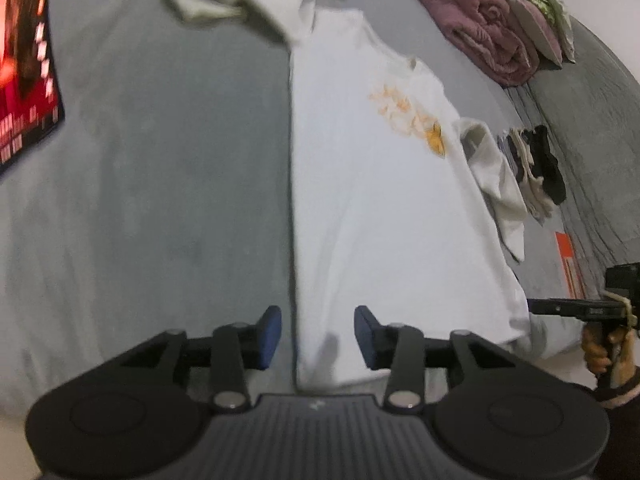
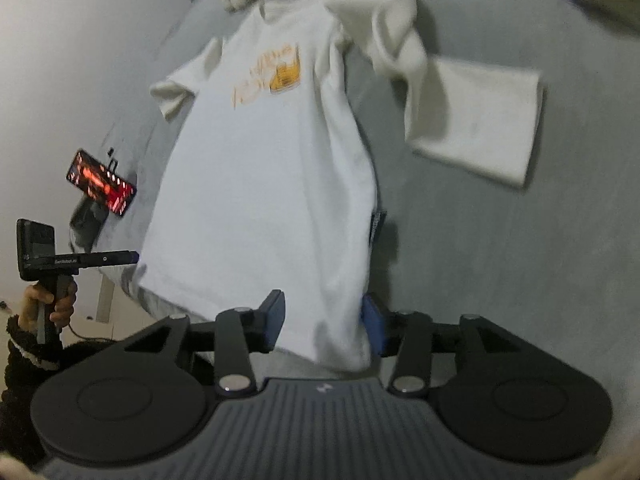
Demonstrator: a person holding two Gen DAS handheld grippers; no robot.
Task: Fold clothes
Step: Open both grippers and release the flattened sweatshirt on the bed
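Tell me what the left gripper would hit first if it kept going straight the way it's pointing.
Most likely the white shirt: the left gripper angles down at its folded left edge near the hem, jaws apart. Depth is unclear; it could meet the grey bedsheet alongside.

A lit phone (image 2: pixel 101 183) lies at nine o'clock on the grey sheet (image 1: pixel 160 168); a rolled pink blanket (image 1: pixel 486 36) sits at one o'clock, dark socks (image 1: pixel 548 164) at three.
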